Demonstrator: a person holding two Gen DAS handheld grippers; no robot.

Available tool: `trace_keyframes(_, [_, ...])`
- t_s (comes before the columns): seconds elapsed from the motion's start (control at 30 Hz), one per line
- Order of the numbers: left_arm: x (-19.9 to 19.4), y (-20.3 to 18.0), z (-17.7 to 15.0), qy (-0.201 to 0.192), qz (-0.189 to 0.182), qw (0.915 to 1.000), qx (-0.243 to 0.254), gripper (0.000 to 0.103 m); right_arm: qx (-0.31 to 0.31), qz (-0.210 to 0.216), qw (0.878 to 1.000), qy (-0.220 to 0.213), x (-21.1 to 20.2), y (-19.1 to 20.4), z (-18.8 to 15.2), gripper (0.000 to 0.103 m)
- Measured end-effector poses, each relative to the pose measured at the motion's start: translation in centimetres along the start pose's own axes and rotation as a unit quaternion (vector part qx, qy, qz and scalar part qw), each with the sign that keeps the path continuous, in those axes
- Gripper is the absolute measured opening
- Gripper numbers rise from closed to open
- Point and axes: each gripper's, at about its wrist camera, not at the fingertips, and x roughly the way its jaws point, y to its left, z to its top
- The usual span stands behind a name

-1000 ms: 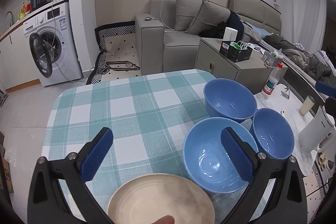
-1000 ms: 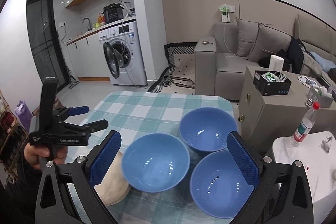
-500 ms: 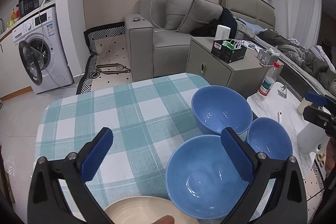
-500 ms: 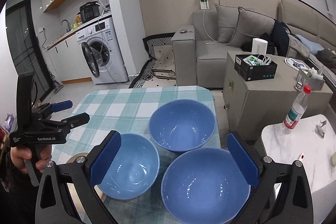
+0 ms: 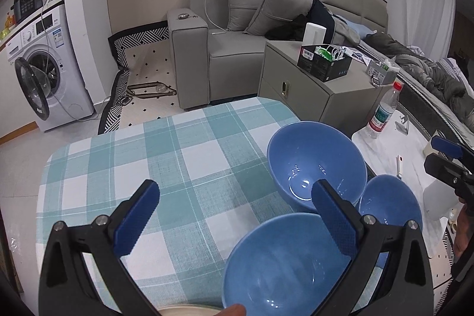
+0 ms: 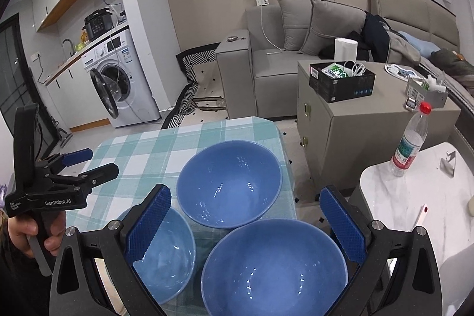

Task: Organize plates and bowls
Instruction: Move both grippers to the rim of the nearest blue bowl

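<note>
Three blue bowls stand close together on the teal checked tablecloth (image 5: 177,168). In the left wrist view the far bowl (image 5: 317,162) sits by the table's right edge, the near bowl (image 5: 284,265) is under my right finger, and the third bowl (image 5: 391,203) is further right. A sliver of the cream plate (image 5: 189,311) shows at the bottom. My left gripper (image 5: 235,215) hangs open above the cloth, holding nothing. My right gripper (image 6: 246,224) is open above the far bowl (image 6: 229,182), the nearest bowl (image 6: 274,268) and the left bowl (image 6: 166,253). The left gripper (image 6: 62,179) shows there in a hand.
Right of the table stand a grey cabinet (image 6: 355,132) with a black box and a white marble side table (image 6: 414,197) with a water bottle (image 6: 410,141). A grey sofa (image 5: 237,49) lies beyond, and a washing machine (image 5: 38,73) at the far left.
Both grippers have come forward and lower towards the bowls. The cream plate has slid almost out of the left wrist view. Both jaws stayed open.
</note>
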Motion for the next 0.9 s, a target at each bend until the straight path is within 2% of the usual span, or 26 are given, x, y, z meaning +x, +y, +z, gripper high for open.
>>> trace_keyframes(0.43, [4.2, -0.7, 0.9, 0.022, -0.013, 0.9997, -0.002, 0.103, 0.021, -0.011, 0.999, 0.031, 4.2, -1.1, -0.2, 0.102])
trace_keyframes(0.6, [5.9, -1.3, 1.1, 0.038, -0.014, 0.9991, 0.014, 0.102, 0.028, -0.005, 0.999, 0.043, 5.7, -1.6, -0.1, 0.102])
trace_keyframes(0.9, [8.3, -1.8, 1.3, 0.057, -0.035, 0.9975, 0.021, 0.101, 0.037, -0.005, 0.997, 0.06, 8.0, -2.5, 0.0, 0.1])
